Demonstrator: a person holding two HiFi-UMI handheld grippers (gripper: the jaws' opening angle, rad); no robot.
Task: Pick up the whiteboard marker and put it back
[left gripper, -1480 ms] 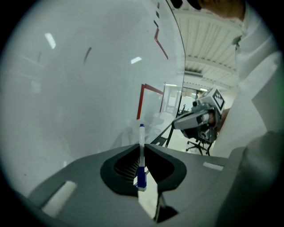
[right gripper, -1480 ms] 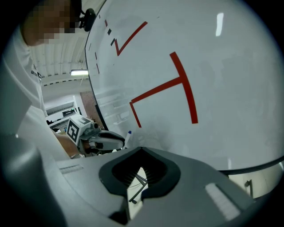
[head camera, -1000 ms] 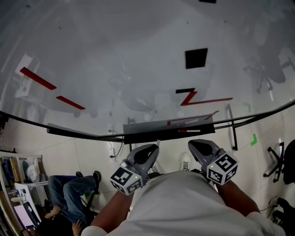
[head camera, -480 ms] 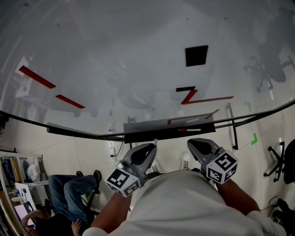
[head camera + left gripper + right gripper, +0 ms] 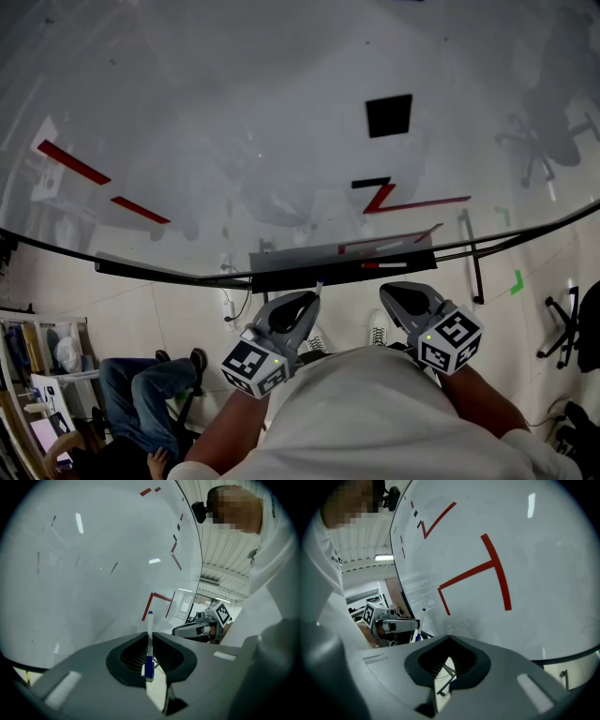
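head view: i see the left gripper (image 5: 314, 298) and right gripper (image 5: 389, 292) at lower centre, just under the whiteboard's tray (image 5: 309, 258).
left gripper view: jaws pinch the marker (image 5: 149, 630) upright, centre frame.
right gripper view: jaws pressed together, nothing between them.
progress: i judge the pickup done; the put-back is left.

The slim white whiteboard marker (image 5: 149, 626), blue at its base, stands upright, pinched between the left tongs (image 5: 149, 641).

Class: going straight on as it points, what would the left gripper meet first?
Probably the whiteboard, touched first by the marker shut in the left gripper; depth is unclear.
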